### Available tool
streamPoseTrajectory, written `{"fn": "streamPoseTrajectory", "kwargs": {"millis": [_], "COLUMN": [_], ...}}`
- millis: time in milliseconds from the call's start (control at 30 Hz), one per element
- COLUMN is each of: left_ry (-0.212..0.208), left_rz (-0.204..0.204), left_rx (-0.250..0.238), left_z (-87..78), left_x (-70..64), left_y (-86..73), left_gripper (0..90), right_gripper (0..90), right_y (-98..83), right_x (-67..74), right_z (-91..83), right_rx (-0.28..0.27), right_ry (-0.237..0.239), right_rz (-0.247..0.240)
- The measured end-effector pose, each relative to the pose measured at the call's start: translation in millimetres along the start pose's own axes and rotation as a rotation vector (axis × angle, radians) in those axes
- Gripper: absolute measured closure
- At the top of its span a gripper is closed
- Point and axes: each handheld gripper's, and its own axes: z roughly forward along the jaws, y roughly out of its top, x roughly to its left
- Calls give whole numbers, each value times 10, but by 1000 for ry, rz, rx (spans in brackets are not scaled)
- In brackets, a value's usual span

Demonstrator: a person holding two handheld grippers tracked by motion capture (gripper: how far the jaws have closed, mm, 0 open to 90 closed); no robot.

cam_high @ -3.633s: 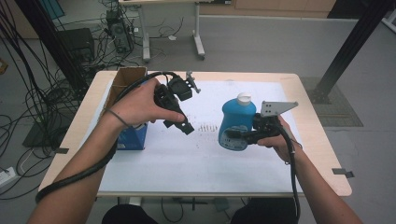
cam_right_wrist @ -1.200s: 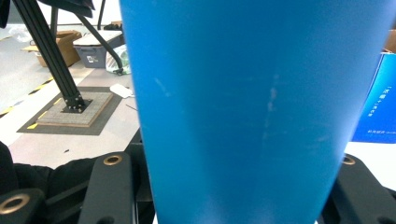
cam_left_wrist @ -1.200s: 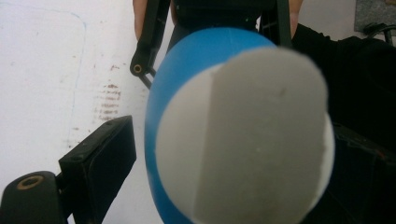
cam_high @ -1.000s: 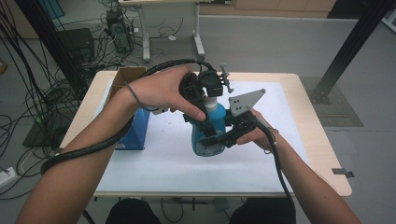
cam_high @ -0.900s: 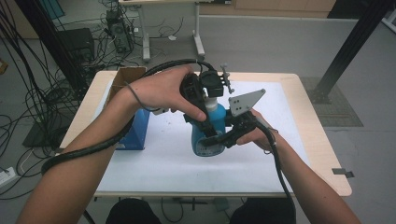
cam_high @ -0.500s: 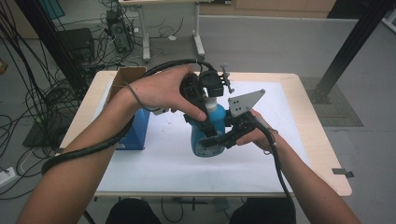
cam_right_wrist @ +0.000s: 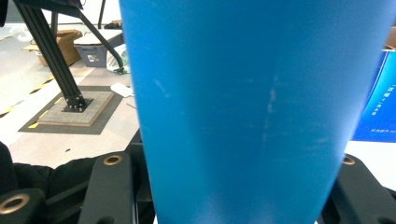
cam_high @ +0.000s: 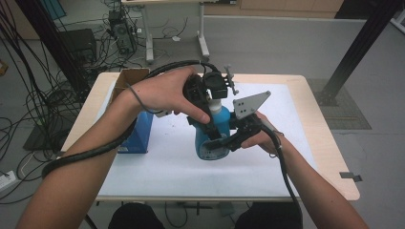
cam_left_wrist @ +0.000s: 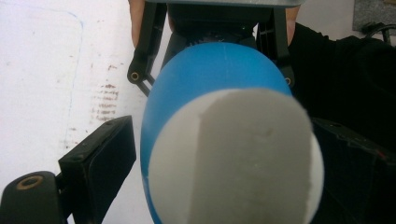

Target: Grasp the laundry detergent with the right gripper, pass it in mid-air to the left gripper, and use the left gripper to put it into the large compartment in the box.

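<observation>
Right of the blue box, my right hand-held gripper clamps the upright bottle; left hand-held gripper, directly above w/ jaws apart, straddles its white cap.

A blue bottle with a pale cap stands between the left gripper's two black jaws. Beyond the bottle, the right gripper clasps its body. Left of the bottle lies the white desk.
</observation>
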Motion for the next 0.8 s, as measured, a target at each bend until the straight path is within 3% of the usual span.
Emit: {"fn": "streamPoseTrajectory", "kwargs": {"millis": [800], "left_ry": [7], "left_rz": [-9], "left_rx": [-1], "left_z": [-15], "left_x": [7], "left_y": [-48], "left_gripper": [100], "right_gripper": [443], "right_y": [6], "right_x": [-9], "right_z": [15], "right_rx": [5], "right_ry": [2], "right_rz": [2]}}
